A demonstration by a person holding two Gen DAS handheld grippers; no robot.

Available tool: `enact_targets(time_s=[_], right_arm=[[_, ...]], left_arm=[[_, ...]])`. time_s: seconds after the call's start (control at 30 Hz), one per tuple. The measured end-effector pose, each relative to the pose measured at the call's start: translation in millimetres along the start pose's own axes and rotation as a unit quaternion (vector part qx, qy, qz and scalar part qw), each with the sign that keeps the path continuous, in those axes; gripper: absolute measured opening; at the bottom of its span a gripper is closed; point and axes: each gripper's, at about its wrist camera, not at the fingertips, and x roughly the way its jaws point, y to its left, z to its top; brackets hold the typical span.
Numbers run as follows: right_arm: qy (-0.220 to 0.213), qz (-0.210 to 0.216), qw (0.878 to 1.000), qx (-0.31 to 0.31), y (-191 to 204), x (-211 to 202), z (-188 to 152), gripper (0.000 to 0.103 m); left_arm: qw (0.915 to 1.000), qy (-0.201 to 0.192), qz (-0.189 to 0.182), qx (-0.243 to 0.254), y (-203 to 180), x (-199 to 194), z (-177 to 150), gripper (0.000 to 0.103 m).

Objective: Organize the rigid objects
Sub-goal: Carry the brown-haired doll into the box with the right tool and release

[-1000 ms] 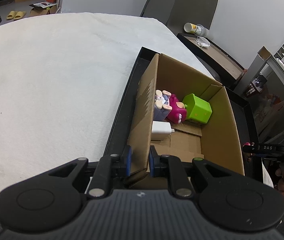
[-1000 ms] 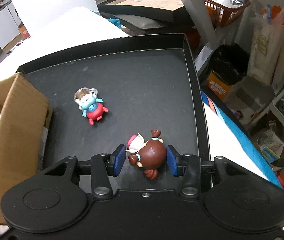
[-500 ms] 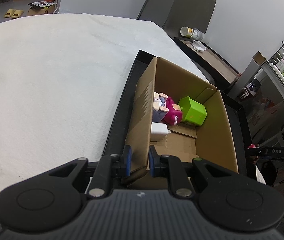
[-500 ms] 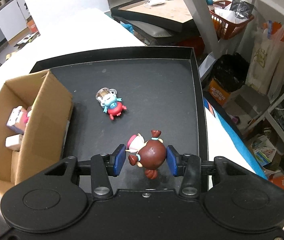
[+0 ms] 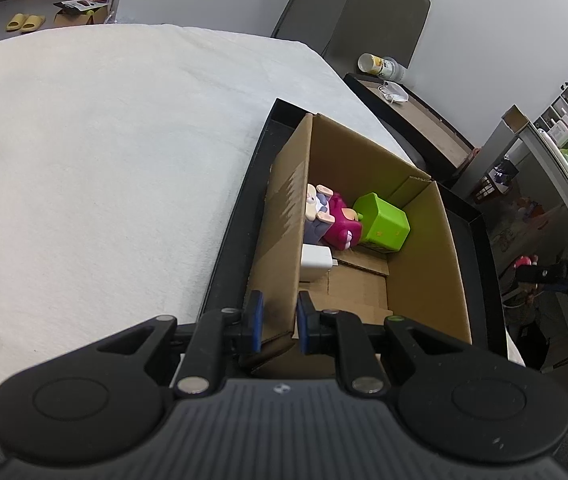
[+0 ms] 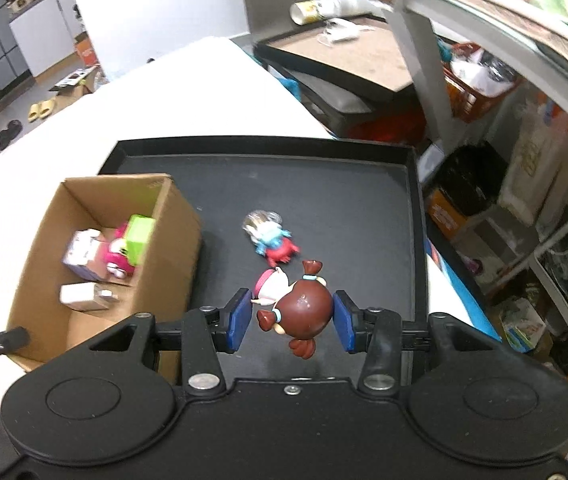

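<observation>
- The white-covered bench (image 5: 103, 160) carries a black tray (image 6: 364, 200); a cardboard box (image 6: 171, 240) stands at the tray's left edge, open at the top so toys can be dropped in.
- The left gripper (image 5: 277, 322) has its fingers narrow and pinched on the box's near left wall, one finger inside and one outside; I judge this grip is there to steady the box while it is filled.
- Inside the box, towards its far end, lie a pale lilac toy (image 5: 316, 216), a magenta figure (image 5: 342, 226) and a green cube (image 5: 382, 220), packed against each other; a white charger (image 5: 316, 260) sits nearer, against the left wall.
- A small blue-and-red figure (image 6: 273, 240) lies alone near the middle of the tray, just beyond the held toy in the right wrist view; it has yet to be boxed.
- The right gripper (image 6: 292, 322) has its fingers closed on a brown-headed figurine (image 6: 302, 312), head between the blue pads (image 6: 239, 320), clear of the tray floor; the toy hangs above the tray's near edge, right of the box.
- By my reading, the step in hand is carrying this figurine leftward over the box rim; the open space at the box's near end looks the likeliest place to let it go.
</observation>
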Motion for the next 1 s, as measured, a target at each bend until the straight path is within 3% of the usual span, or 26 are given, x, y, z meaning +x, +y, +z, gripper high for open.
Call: enact_targets(time_s=[0.47, 1.0], right_arm=[[-0.021, 0.039, 0.998, -0.051, 59, -20, 26, 0.044], [0.0, 0.06, 0.994, -0.091, 115, -2, 25, 0.044]], left_arm=[[1.0, -0.002, -0.004, -0.004, 2, 0, 0, 0.016], [0.9998, -0.003, -0.016, -0.007, 7, 1, 0, 0.016]])
